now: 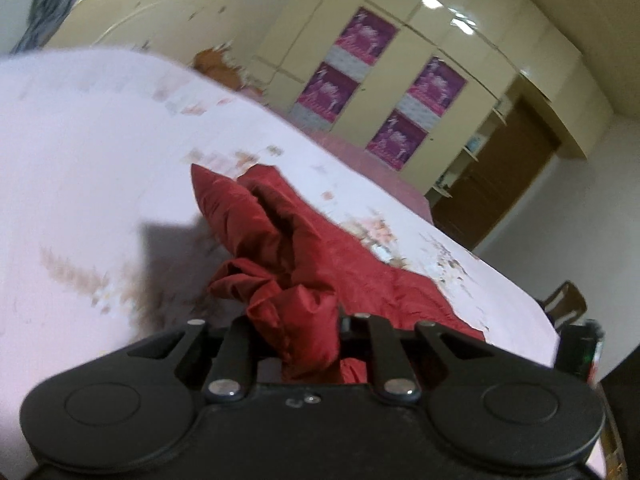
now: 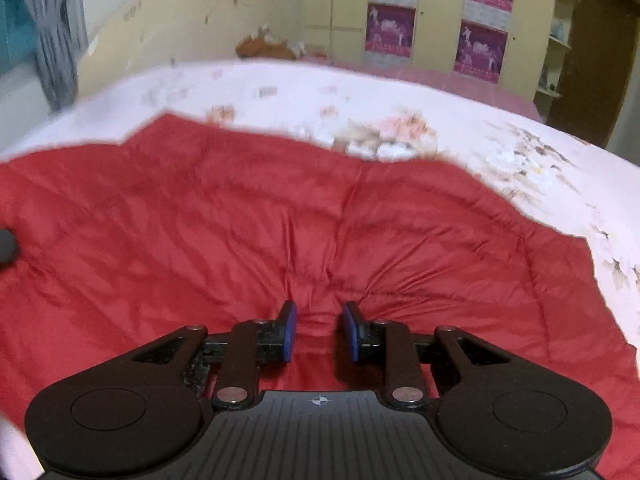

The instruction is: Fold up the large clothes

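Note:
A large red quilted garment (image 2: pixel 280 208) lies spread over a bed with a white floral sheet (image 2: pixel 400 96). My right gripper (image 2: pixel 320 322) points down at it, and its blue pads (image 2: pixel 290 330) pinch a raised pucker of the red cloth, with creases radiating from the grip. In the left wrist view, my left gripper (image 1: pixel 298 320) is shut on a bunched end of the same red garment (image 1: pixel 280 232), lifted off the sheet (image 1: pixel 80 160). The bunched cloth hides its fingertips. The rest of the garment trails away to the right on the bed.
A cream wardrobe with purple posters (image 2: pixel 480 44) stands beyond the bed, with a brown door (image 2: pixel 600 52) to its right. A grey curtain (image 2: pixel 56 28) hangs at the left, and an orange heap (image 2: pixel 264 48) lies by the cream headboard. A dark chair back (image 1: pixel 566 300) shows past the bed's right edge.

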